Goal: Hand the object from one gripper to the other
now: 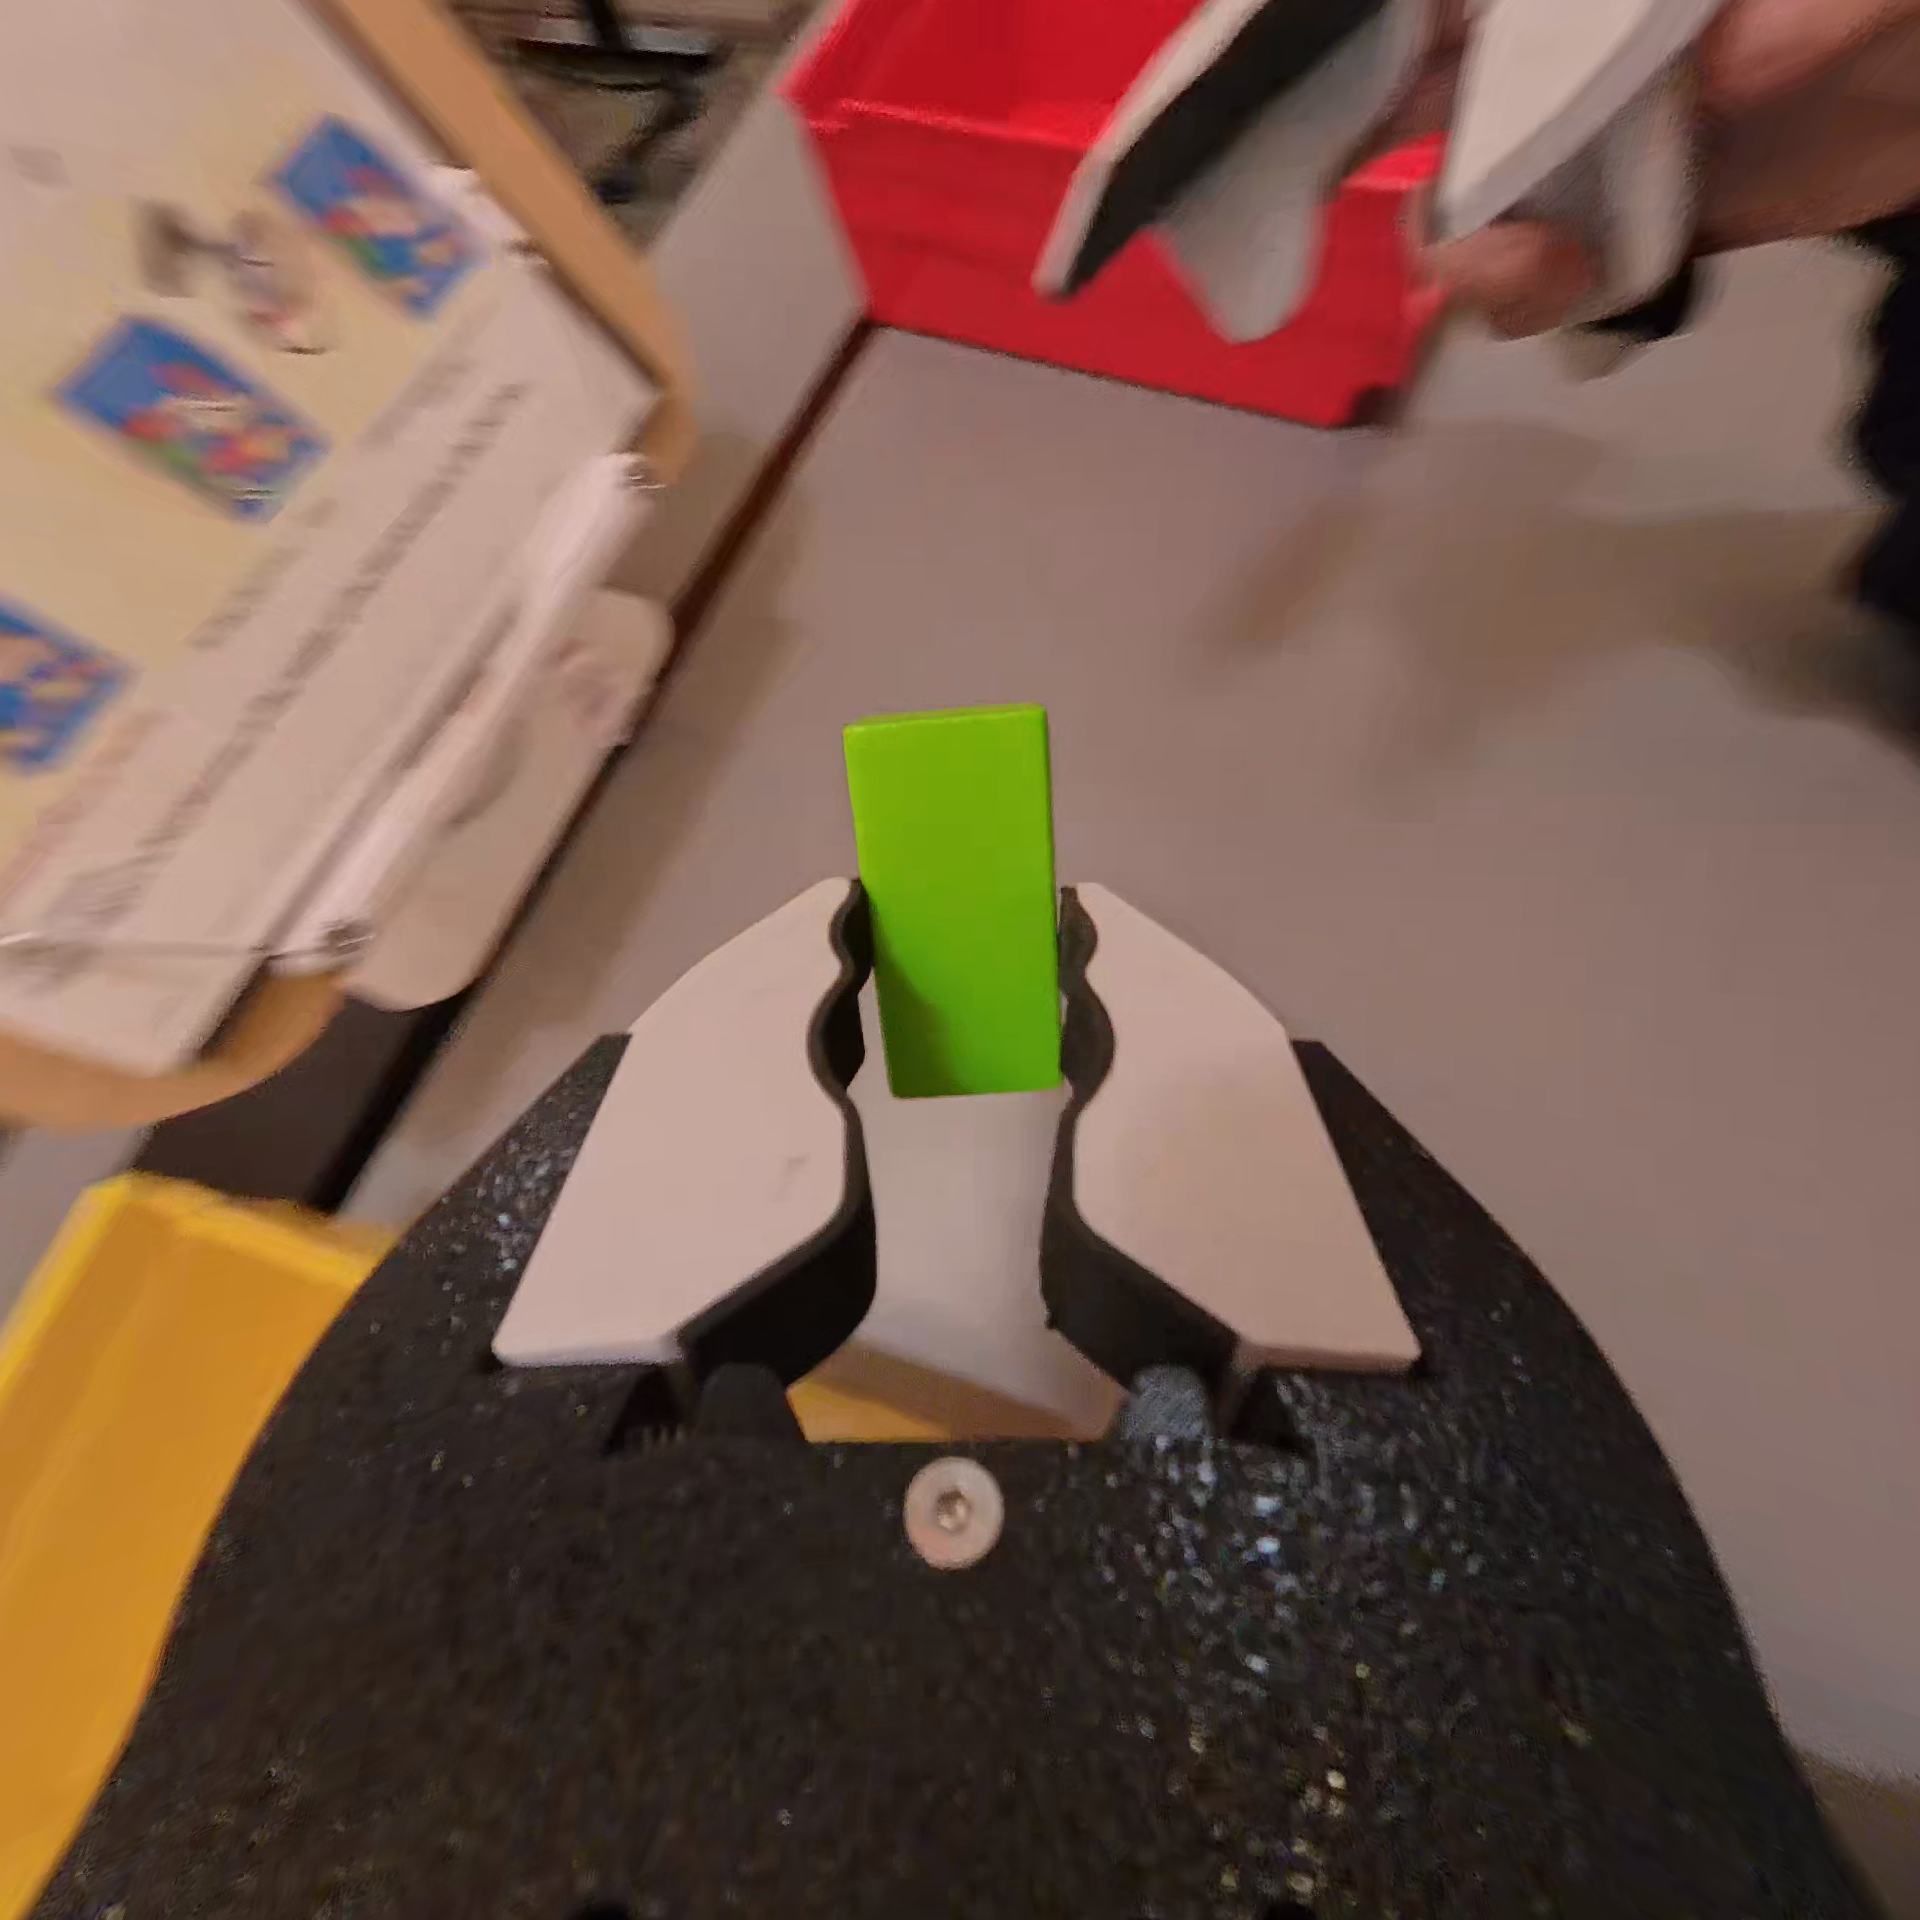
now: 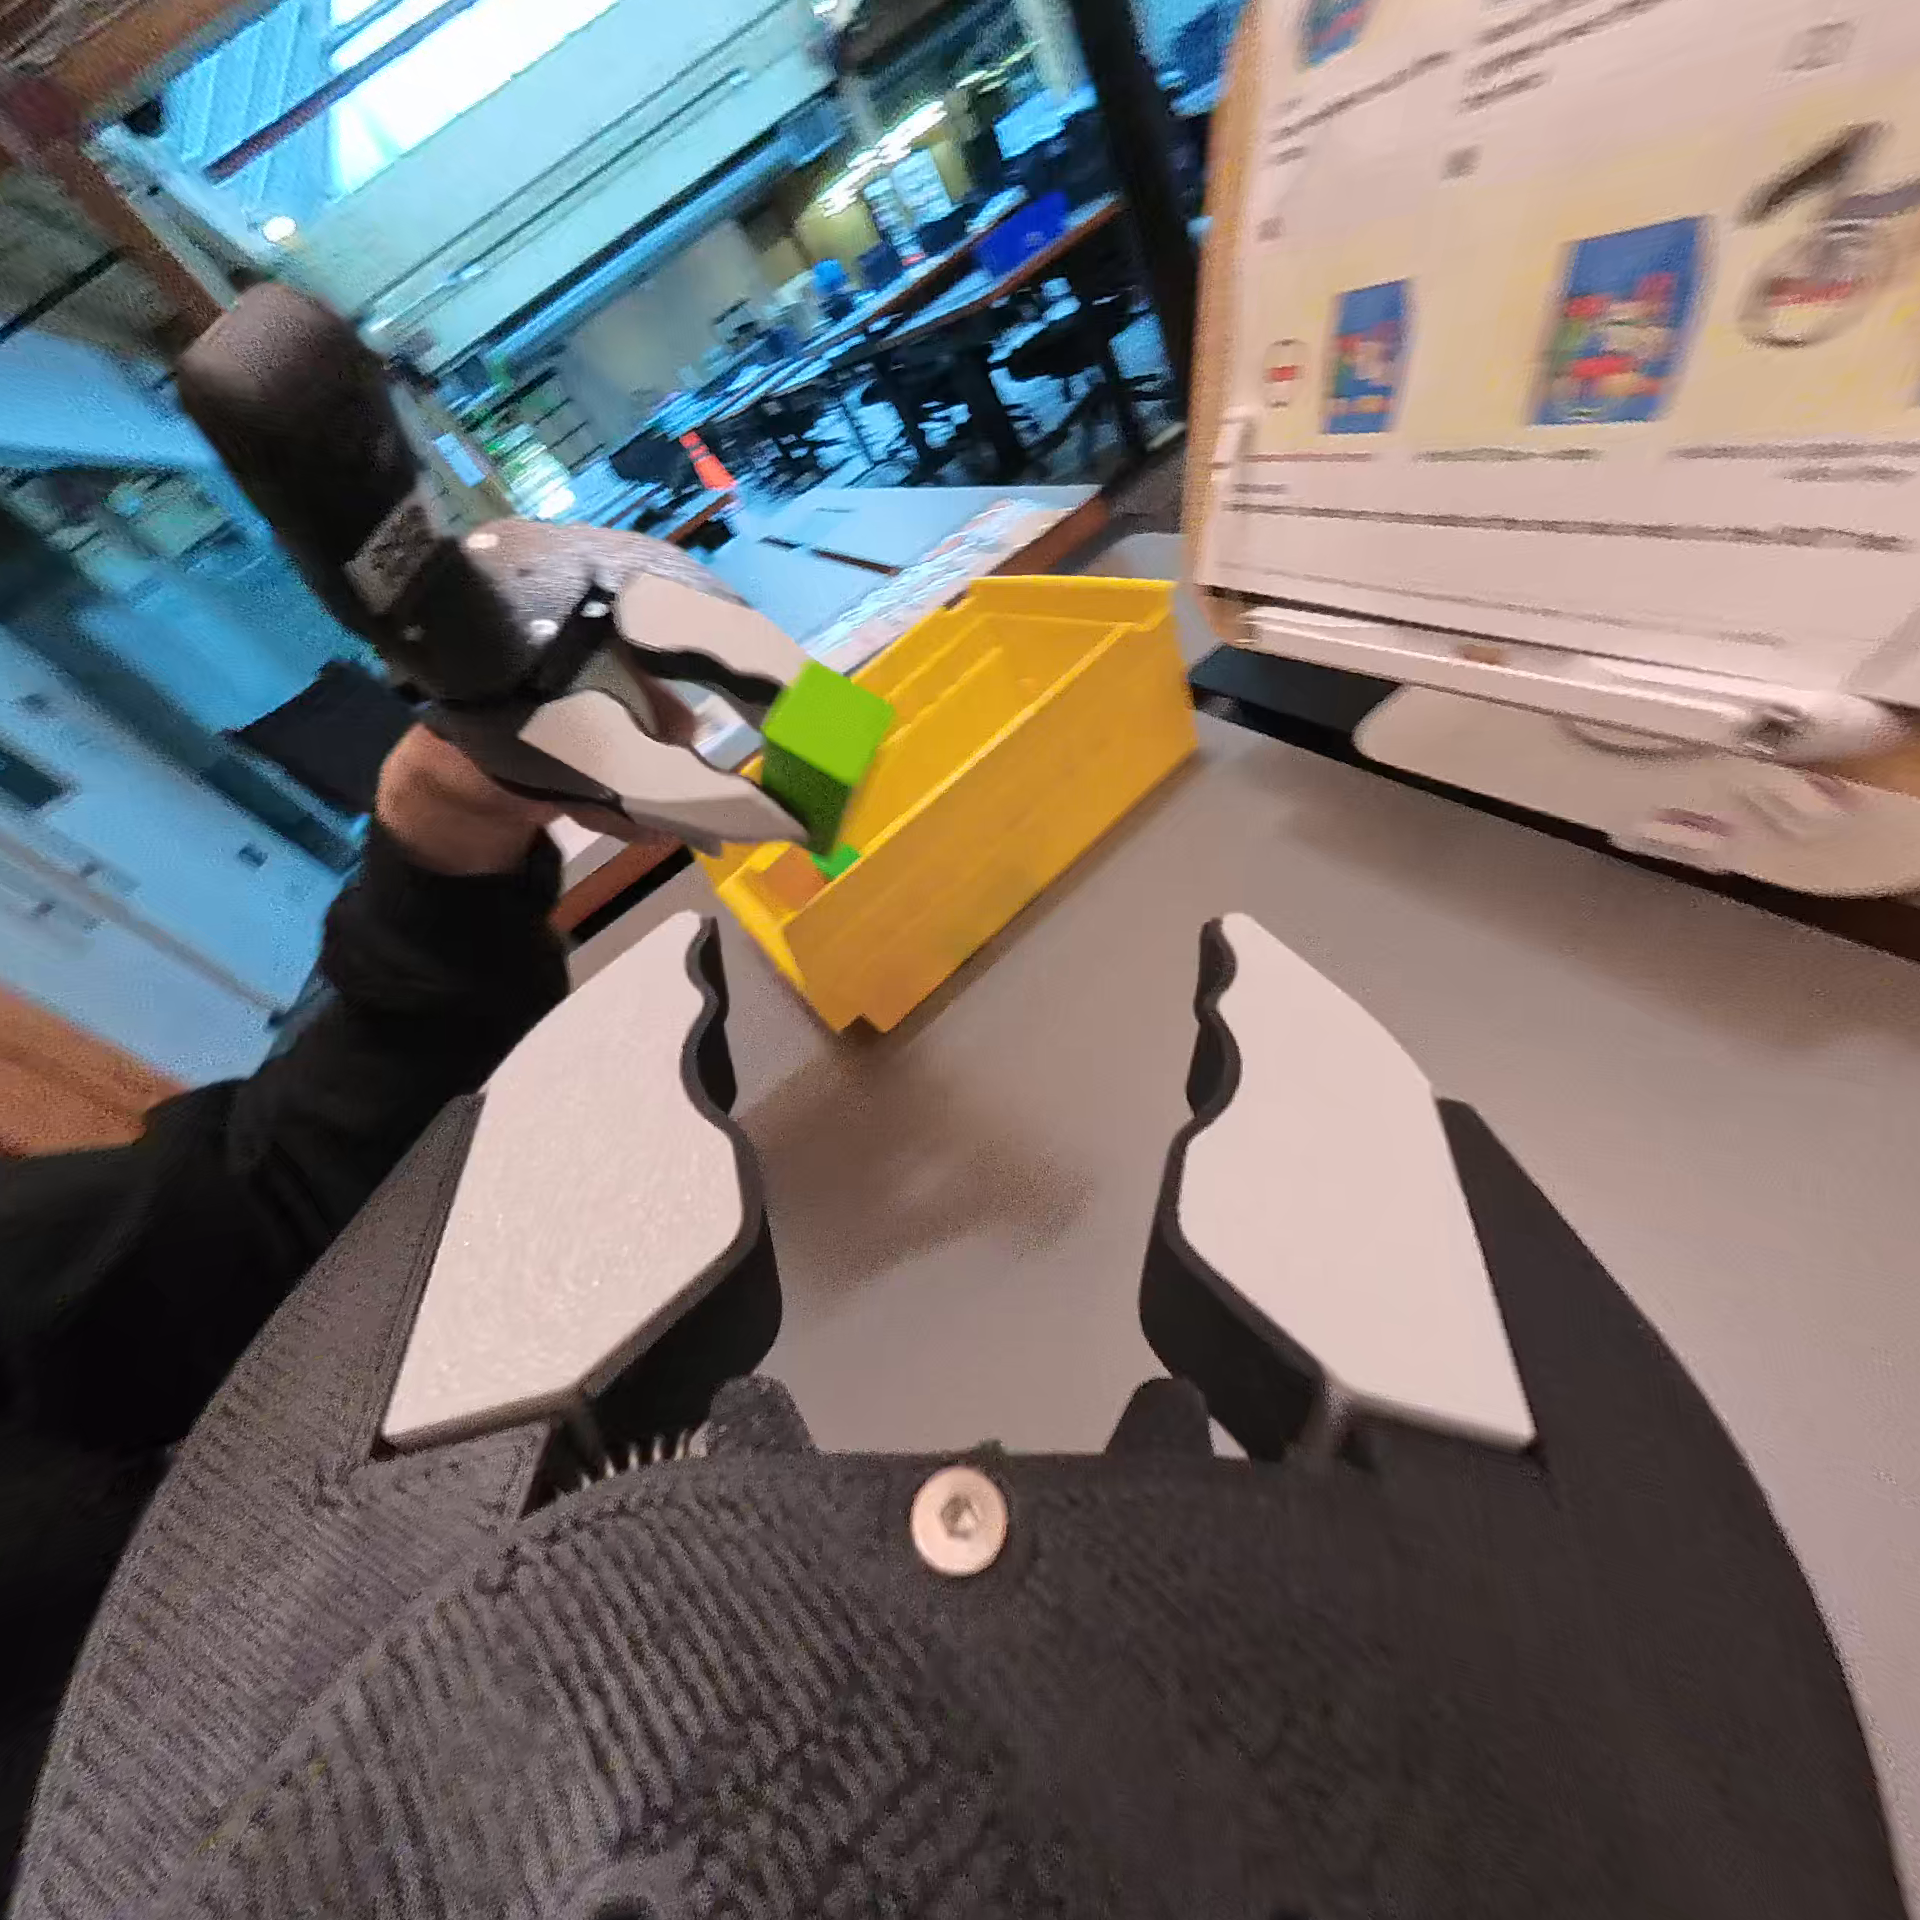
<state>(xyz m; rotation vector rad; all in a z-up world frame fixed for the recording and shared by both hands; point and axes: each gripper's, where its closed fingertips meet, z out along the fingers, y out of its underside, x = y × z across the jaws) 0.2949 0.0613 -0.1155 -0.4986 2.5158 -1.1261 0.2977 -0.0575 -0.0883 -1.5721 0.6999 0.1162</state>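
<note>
Left gripper (image 1: pixel 961 987): both pads pressed on a green block (image 1: pixel 954 904), which juts forward past the fingertips, above the grey table (image 1: pixel 1351 779).

Right gripper (image 2: pixel 956 1023): jaws wide apart, bare.

Yellow bin (image 2: pixel 997 790): ahead of the right gripper, behind the held block; a smaller green piece and an orange piece lie inside.

Red bin (image 1: pixel 1039 208): far ahead of the left gripper.

Printed board (image 2: pixel 1558 312): ahead-right of the right gripper; its writing too blurred to read.

Grey tabletop (image 2: pixel 1455 1039) up front. Big open room behind: rows of dark desks & chairs (image 2: pixel 935 353), bright windows (image 2: pixel 468 62) w/ bluish daylight, black pillar (image 2: pixel 1132 208). Wood floor (image 2: pixel 52 1070) at left, probably; too blurred.
</note>
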